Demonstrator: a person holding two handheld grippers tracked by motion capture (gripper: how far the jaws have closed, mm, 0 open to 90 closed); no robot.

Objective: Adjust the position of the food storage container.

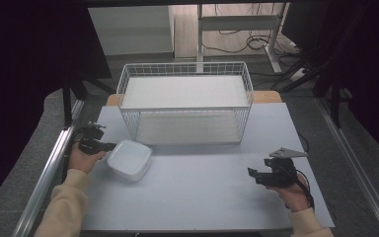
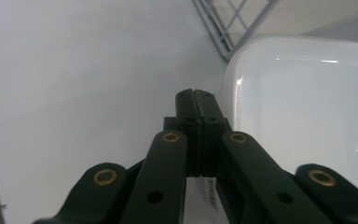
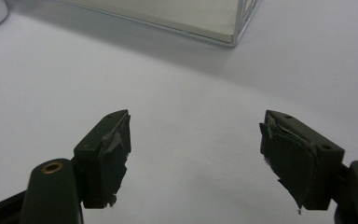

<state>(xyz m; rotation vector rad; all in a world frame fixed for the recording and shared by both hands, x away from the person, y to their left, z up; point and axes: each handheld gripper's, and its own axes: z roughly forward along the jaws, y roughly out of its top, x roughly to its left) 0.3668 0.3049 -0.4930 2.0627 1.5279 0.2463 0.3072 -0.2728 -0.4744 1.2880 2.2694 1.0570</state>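
Two tongs in play: left tongs [image 2: 195, 95] fully closed with nothing between the pads, tips just beside the rim of the white square plastic dish [image 1: 129, 159], probably set to nudge it rather than pinch. Dish sits on the grey bench [image 1: 202, 192] just in front of the white wire basket [image 1: 185, 101]. Right tongs [image 3: 196, 154] wide open, empty, parked well apart from the dish.

Soft overhead light is falling evenly on the white table [image 1: 202, 197], while the room beyond is lying dark. The wire basket [image 1: 185, 101] is casting a faint shadow in front of itself. Glare streaks are glinting on the white bowl [image 2: 307, 107] right of the left gripper [image 2: 195, 95], whose near links are blurring.
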